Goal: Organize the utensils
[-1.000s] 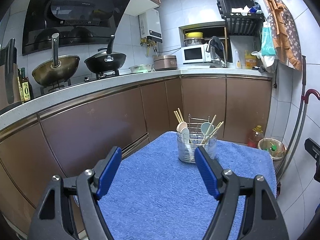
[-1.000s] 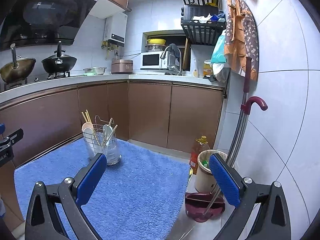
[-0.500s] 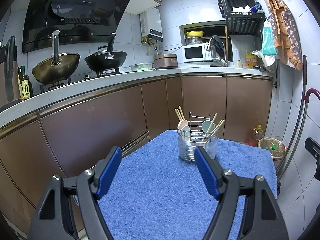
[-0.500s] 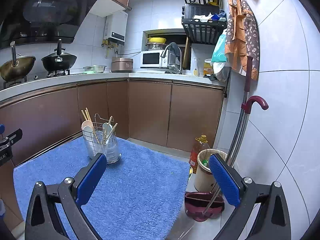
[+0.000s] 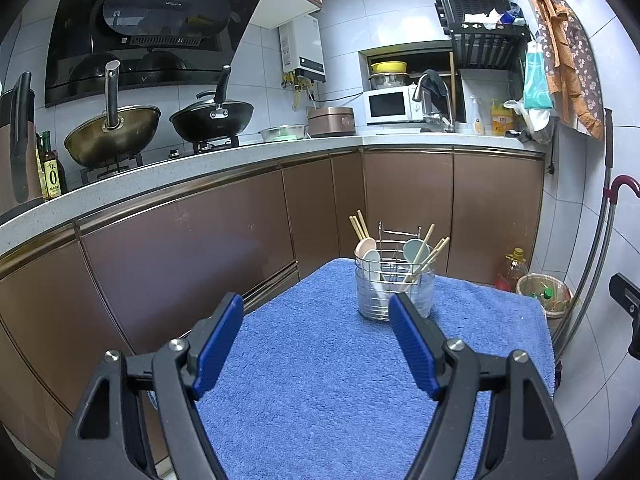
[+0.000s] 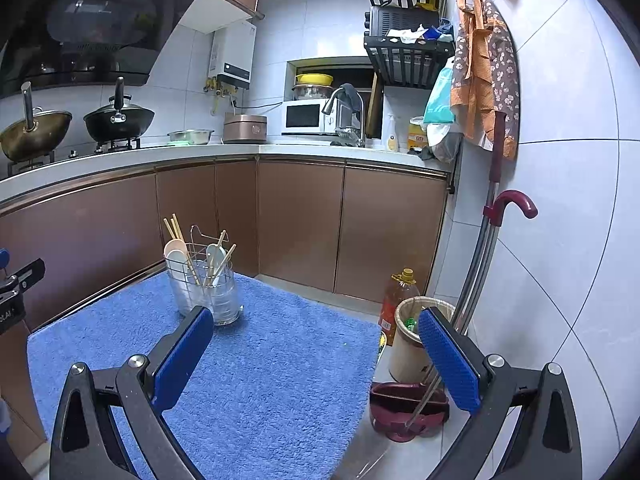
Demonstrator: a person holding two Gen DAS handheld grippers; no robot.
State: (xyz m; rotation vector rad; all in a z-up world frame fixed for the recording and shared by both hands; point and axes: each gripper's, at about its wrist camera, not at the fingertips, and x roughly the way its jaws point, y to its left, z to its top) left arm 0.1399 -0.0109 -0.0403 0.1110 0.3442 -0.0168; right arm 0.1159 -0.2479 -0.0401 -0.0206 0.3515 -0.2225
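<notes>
Blue terry towel (image 5: 320,380) covers surface, brown kitchen cabinets (image 5: 408,200) behind; wire utensil caddy (image 5: 394,284) at centre; left gripper (image 5: 316,344) and right gripper (image 6: 316,354) jaws wide apart, empty.

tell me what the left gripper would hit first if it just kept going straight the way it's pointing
Most likely the wire utensil holder. The left gripper hangs open over the blue towel, and the holder stands ahead, slightly toward its right jaw. Depth is unclear, so it might clip only the holder's left side or slide past toward the brown cabinets.
</notes>
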